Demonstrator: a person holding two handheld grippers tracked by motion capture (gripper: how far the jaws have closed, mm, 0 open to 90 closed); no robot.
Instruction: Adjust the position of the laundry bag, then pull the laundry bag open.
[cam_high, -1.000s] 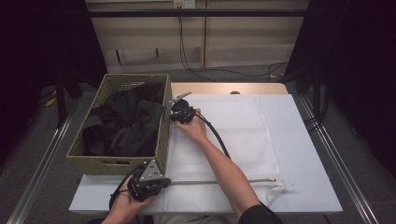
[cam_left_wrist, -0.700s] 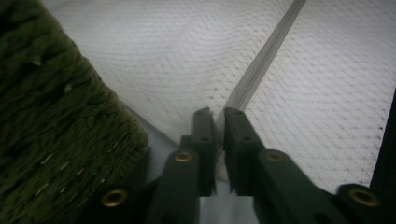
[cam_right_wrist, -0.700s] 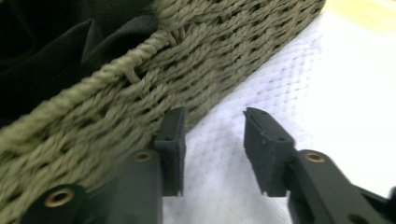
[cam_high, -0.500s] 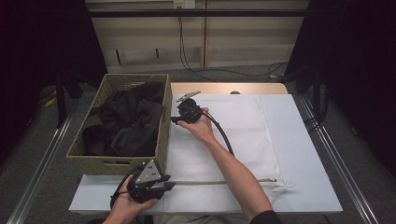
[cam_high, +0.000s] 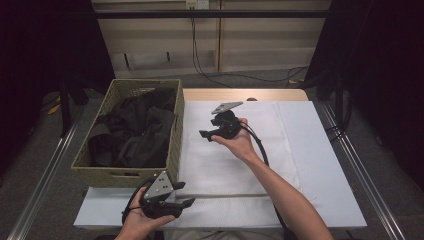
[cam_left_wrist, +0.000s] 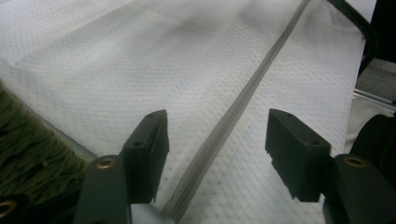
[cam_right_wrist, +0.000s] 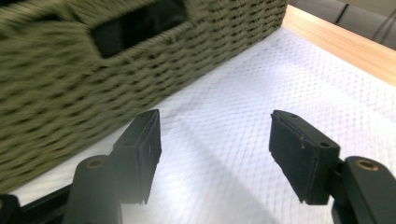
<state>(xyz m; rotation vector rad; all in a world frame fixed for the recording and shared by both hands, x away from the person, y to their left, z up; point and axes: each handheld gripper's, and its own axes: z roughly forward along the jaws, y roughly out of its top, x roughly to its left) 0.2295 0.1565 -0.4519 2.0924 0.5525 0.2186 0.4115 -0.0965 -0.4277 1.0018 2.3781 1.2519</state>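
No brand, label or lettering reads anywhere on this table, so it is all about the stuff itself. The white cloth (cam_high: 235, 165) lies spread flat across the middle of the high view, a dimpled mesh weave, with a narrow grey hem strip (cam_left_wrist: 233, 116) running along its near edge; in the left gripper view that strip cuts diagonally from the top right down to the bottom centre.

Left gripper (cam_high: 187, 194), bottom left of the high view, with a grey three-cornered plate on top: its jaws have just been opening and stand partly apart, the blocky black pads with small screw holes straddling the hem strip, gripping nothing.

Right gripper (cam_high: 206, 135), centre of the high view, held up over the cloth in the person's hand, a black cable looping back along the forearm: its jaws have just been opening too and now gape wide. Nothing between them, just the mesh cloth below.

Over at centre left sits the woven basket (cam_high: 176, 130), olive-green, coarse rope-like weave, rectangular with a cut-out handle slot that shows blurred at the top left of the right gripper view. Dark crumpled clothes (cam_high: 132, 132) are heaped inside it. The basket's side wall sits right at the cloth's left edge.
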